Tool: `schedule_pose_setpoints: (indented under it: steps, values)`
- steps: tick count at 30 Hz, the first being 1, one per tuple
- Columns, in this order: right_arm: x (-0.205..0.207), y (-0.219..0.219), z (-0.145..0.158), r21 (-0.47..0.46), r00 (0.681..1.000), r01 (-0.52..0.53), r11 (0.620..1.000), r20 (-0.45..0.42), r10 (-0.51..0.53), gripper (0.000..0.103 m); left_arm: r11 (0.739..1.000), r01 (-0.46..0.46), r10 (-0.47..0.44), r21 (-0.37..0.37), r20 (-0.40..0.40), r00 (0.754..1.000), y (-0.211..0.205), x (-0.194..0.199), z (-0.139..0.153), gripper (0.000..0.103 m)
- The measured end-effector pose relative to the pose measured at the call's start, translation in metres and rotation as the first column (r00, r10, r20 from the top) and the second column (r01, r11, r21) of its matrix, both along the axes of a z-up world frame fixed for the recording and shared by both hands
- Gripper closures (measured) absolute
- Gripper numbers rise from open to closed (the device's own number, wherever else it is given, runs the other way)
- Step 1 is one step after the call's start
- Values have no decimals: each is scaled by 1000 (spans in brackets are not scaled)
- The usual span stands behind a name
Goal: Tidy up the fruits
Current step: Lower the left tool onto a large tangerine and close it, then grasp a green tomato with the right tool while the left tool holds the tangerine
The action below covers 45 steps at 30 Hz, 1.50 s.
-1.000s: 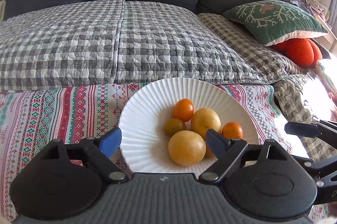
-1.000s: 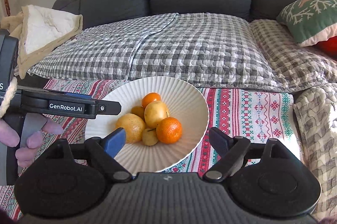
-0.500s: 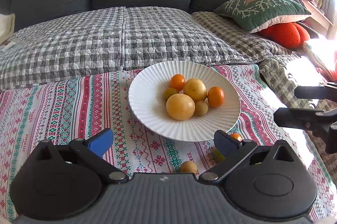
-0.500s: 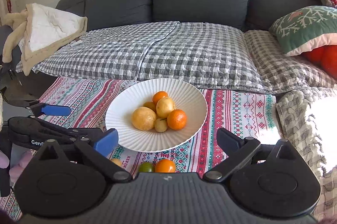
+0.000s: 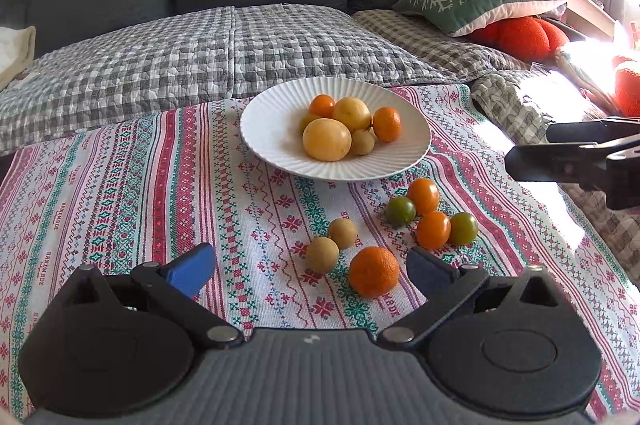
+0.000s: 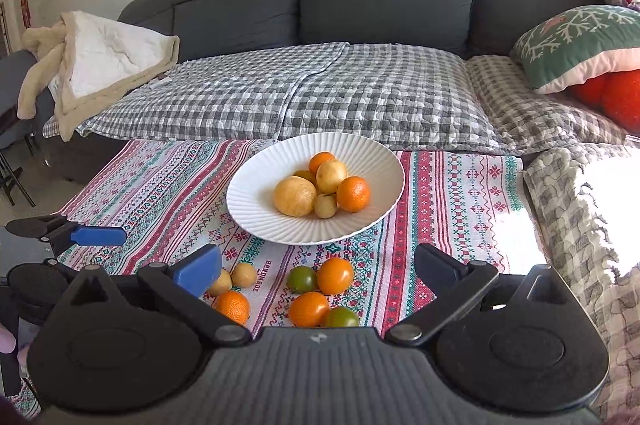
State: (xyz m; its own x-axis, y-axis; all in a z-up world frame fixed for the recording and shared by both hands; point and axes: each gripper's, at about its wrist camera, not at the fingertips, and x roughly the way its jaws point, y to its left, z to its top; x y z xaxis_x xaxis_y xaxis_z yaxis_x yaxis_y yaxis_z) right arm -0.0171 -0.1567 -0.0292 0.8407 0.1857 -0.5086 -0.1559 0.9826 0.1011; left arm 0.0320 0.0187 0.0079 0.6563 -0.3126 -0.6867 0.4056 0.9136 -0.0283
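White ribbed plate (image 5: 276, 153) on a patterned tablecloth (image 5: 120, 185), holding six fruits (image 5: 327, 139). Seven loose fruits (image 5: 374, 277) lie on the cloth just in front of it. Left gripper (image 5: 312, 271) and right gripper (image 6: 318, 267): jaws have just been opening, now spread wide, nothing held.
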Motion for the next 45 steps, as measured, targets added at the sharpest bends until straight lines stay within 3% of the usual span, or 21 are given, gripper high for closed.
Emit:
schedule_pose_setpoints:
  steps: [6, 15, 17, 22, 28, 35, 43, 45]
  values:
    - [-8, -2, -21, -30, 999, 20, 999, -30, -21, 0, 1000, 0, -2, -22, -55, 999, 3, -10, -15, 4]
    - [-15, -1, -51, -129, 998, 14, 992, -60, -22, 0, 998, 58, -58, 6, -18, 998, -5, -25, -35, 6]
    - [-14, -2, -55, -133, 997, 19, 991, -65, -28, 0, 997, 78, -78, -3, -14, 997, -9, -25, -38, 9]
    - [-7, -5, -62, -127, 996, 32, 991, -83, -43, 1, 995, 99, -100, -21, -32, 994, -19, -14, -43, 30]
    - [2, -5, -68, -109, 994, 24, 994, -107, -36, 3, 994, 81, -85, -73, -57, 995, -23, -2, -45, 42]
    - [15, -3, -72, -73, 990, 11, 997, -137, -21, 18, 989, 47, -60, -141, -86, 994, -26, 12, -45, 57]
    - [32, 5, -75, -104, 985, 13, 994, -172, -31, 41, 990, 28, -42, -135, -105, 994, -28, 22, -48, 69]
    - [33, 7, -75, -120, 985, 4, 993, -170, -25, 42, 990, 24, -40, -139, -109, 993, -27, 24, -47, 69]
